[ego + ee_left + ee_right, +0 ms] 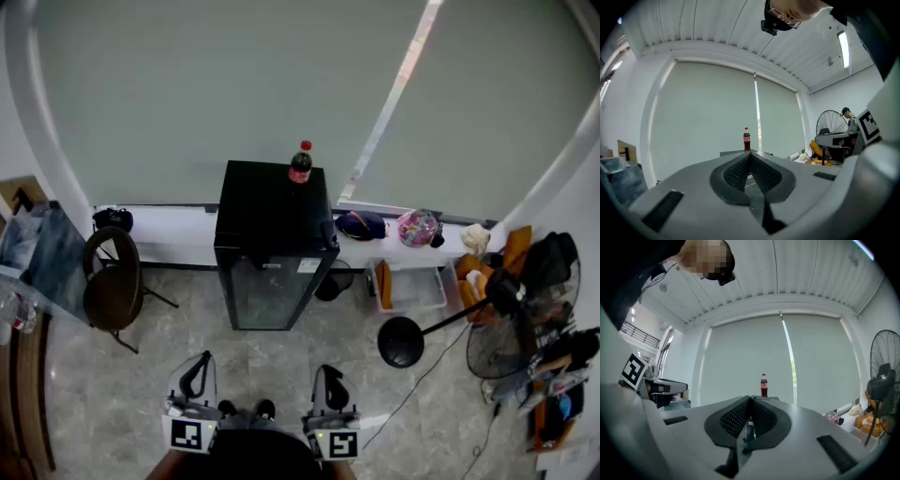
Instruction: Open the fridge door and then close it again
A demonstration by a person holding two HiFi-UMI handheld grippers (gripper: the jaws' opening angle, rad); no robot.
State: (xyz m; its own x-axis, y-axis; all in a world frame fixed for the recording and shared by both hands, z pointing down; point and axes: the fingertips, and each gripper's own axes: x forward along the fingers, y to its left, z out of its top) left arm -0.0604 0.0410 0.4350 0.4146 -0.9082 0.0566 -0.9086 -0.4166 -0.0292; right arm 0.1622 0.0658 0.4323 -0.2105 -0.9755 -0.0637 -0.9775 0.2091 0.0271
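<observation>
One black fridge [272, 234] stands shut at twelve o'clock, a cola bottle [300, 164] on top. At seven the left gripper [200, 367] and at five the right gripper [328, 377], both clenched on nothing, hang well apart from it. Best to step closer, part one gripper's jaws, then draw the door edge gently so the bottle doesn't topple.

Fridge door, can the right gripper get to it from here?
Probably not without stepping closer: the right gripper, jaws shut, is held well short of the fridge door. The floor between them is bare, and the fan base stands off to the side.
</observation>
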